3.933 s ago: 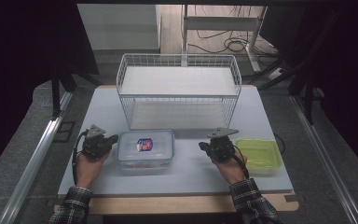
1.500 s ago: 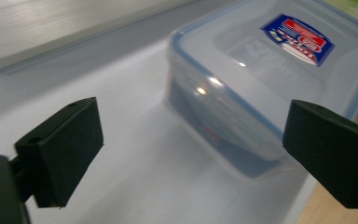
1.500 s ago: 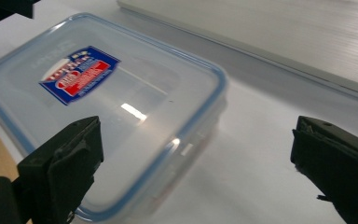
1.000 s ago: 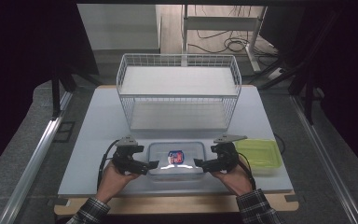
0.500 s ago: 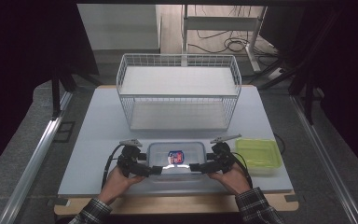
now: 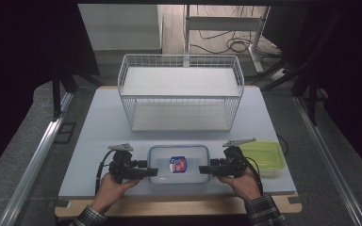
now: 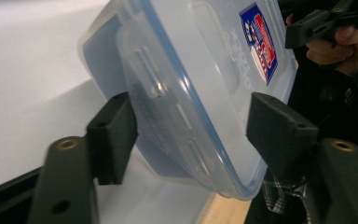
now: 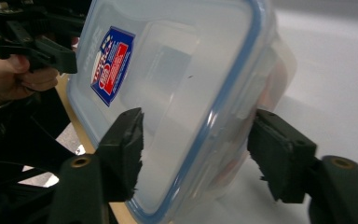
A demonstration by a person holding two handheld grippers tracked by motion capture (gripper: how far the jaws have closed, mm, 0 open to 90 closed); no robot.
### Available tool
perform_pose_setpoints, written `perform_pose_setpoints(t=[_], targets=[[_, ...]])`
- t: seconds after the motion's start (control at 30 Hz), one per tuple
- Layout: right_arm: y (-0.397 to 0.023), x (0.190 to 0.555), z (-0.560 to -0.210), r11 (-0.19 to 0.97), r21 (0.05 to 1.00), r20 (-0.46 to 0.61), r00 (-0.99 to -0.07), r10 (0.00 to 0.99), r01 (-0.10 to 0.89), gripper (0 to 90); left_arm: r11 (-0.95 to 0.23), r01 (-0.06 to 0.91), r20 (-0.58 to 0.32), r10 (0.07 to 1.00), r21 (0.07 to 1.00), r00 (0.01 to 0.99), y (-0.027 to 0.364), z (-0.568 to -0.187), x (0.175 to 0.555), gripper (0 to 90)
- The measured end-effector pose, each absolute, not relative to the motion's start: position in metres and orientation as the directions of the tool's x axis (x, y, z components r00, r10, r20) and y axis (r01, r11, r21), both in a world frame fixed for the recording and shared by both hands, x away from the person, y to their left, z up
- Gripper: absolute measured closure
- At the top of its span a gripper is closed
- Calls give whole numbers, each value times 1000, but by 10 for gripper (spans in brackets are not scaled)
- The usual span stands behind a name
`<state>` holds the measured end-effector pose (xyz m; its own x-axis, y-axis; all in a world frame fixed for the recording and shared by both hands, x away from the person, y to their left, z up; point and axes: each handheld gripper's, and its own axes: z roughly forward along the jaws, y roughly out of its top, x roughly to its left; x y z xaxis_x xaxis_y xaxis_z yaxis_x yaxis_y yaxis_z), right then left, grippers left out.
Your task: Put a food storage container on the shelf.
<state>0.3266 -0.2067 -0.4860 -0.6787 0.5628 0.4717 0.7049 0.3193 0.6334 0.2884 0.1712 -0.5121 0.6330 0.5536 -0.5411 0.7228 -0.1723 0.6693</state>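
Note:
A clear plastic container with a blue-rimmed lid and a red and blue sticker lies flat near the table's front edge. My left gripper lies level at its left end and my right gripper at its right end, both pointing inward. Each gripper's jaws have just been closing with the container's end between them. In the left gripper view the left gripper has one pad on the lid and the other against the container base. The right gripper clamps the container likewise.
A white wire basket with two shelves stands at the back middle of the grey table. A green lidded box sits just right of my right hand. The wooden front edge lies close under the container.
Since the oldest frame the container has shifted right and nearer the front edge. Both grippers came in to its two ends. In the last half second both pairs of jaws narrowed onto it.

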Motion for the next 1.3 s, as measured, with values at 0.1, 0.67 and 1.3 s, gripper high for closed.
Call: perform_pose_setpoints(t=[0.1, 0.67, 1.3], targets=[[-208, 324, -484, 314, 634, 471, -675, 567, 707, 404, -158, 728, -546, 561, 667, 622, 172, -511, 286, 388], [-210, 313, -477, 217, 673, 476, -639, 604, 707, 524, -62, 736, -580, 573, 674, 579, 176, -508, 285, 493], [-211, 337, -428, 182, 755, 424, -681, 597, 629, 529, -67, 657, -511, 571, 751, 642, 179, -453, 315, 501]])
